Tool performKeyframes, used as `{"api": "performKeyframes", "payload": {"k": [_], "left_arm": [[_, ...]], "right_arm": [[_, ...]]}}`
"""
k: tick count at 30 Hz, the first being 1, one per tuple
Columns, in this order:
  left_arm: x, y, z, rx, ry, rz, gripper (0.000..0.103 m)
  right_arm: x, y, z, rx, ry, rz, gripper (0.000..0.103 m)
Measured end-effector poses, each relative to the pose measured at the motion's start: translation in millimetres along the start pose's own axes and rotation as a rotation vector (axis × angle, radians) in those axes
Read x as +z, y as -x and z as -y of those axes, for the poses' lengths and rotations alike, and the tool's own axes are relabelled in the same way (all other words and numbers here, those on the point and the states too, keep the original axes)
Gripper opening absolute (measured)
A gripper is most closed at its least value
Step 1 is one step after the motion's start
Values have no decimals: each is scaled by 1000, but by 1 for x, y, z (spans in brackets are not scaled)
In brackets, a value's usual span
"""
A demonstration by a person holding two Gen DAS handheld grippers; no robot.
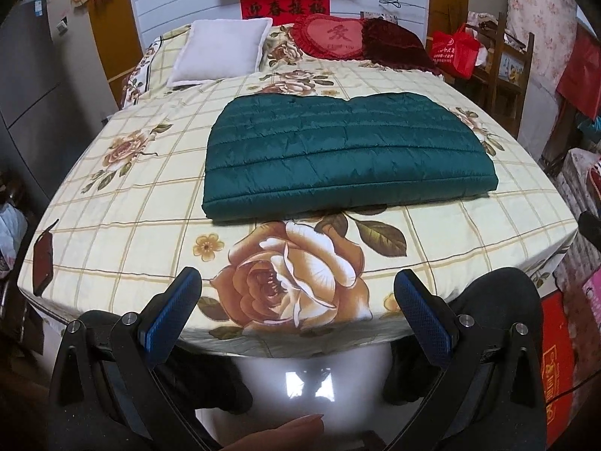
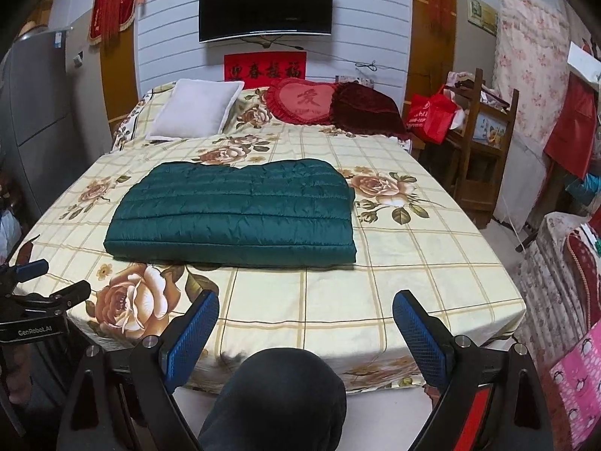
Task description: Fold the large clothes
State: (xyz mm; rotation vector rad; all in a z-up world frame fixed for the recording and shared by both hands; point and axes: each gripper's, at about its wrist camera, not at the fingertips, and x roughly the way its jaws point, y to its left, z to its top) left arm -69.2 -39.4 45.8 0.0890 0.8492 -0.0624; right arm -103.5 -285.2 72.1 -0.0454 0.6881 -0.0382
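a green quilted garment (image 1: 345,154) is seen lying flat near the middle of the bed (image 1: 112,233), already folded into a thick, tidy rectangle with stacked layers showing along its near edge. it is judged that the folding is finished or all but finished: no sleeve or loose flap is seen sticking out, though the far edge is wavy and could perhaps be squared. whether one more fold is wanted cannot be told from the task line alone.

the left gripper (image 1: 296,293) is held back at the foot of the bed, its blue pads spread wide with nothing between them. the right gripper (image 2: 306,315) is likewise released, its pads parted and empty, and it is kept well apart from the garment. neither gripper is touching cloth. in the right view a part of the left gripper is also seen at the left edge.

a dark-clad knee (image 2: 278,394) is seen below the right gripper, and a fingertip (image 1: 285,436) at the bottom of the left view.

as for containers, a red bag (image 2: 432,116) is set on a wooden rack (image 2: 484,139) to the right of the bed; its contents are hidden, though pale cloth shows just beside it. at the head of the bed a white pillow (image 1: 221,52) and a red heart cushion (image 1: 330,39) are laid, well apart from the garment. a tv (image 2: 266,5) is mounted on the wall above.
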Motion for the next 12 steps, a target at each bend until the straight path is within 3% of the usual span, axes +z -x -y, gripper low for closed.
{"api": "performKeyframes", "payload": {"k": [12], "left_arm": [[-1, 0, 1, -20, -1, -3, 103]], "right_arm": [[2, 3, -3, 5, 8, 1, 92]]}}
